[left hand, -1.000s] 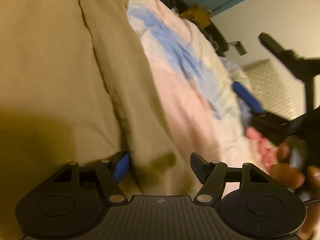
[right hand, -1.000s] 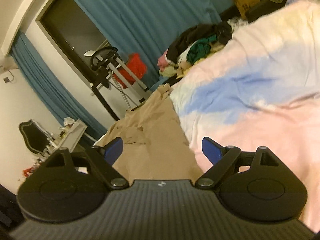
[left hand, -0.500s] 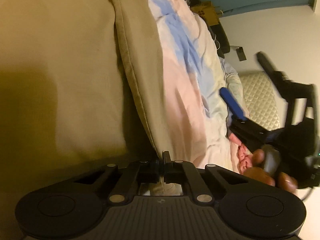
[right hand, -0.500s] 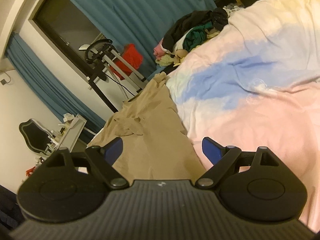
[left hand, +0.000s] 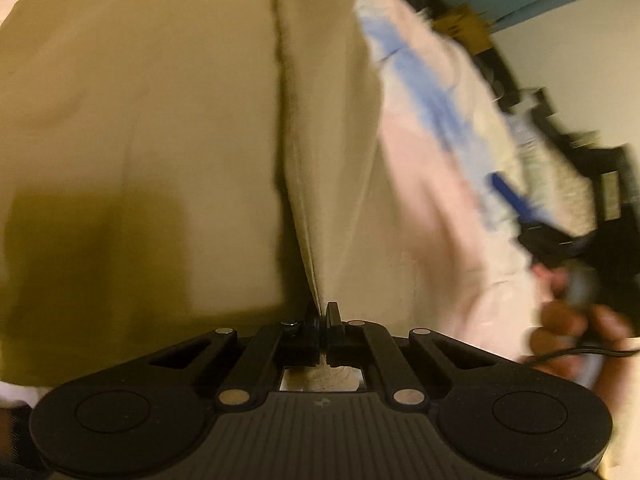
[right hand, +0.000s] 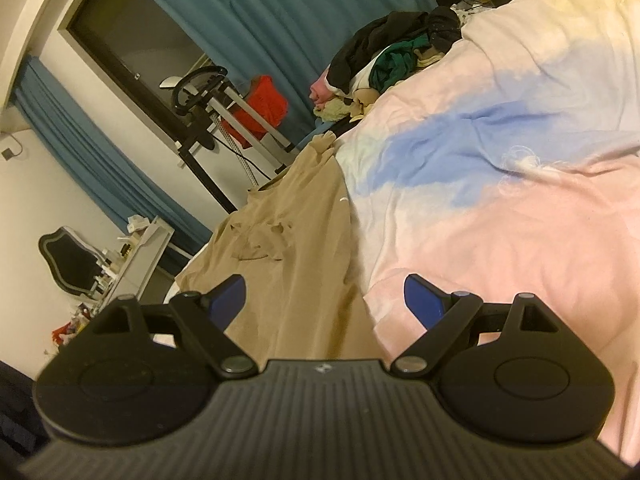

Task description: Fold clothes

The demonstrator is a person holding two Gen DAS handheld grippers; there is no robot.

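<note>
A bed covered by a pink, blue and pale yellow duvet [right hand: 500, 184] fills the room's right side, with teal curtains [right hand: 280, 12] and a dark window behind. A heap of dark and green clothes [right hand: 396, 56] sits at the far end of the bed. The tan garment [right hand: 296, 240] lies spread along the duvet's edge. The left gripper [left hand: 321, 322] has its jaws pressed together, pinching a fold of it. The right gripper [right hand: 324, 300] hovers above with jaws spread, holding nothing.
</note>
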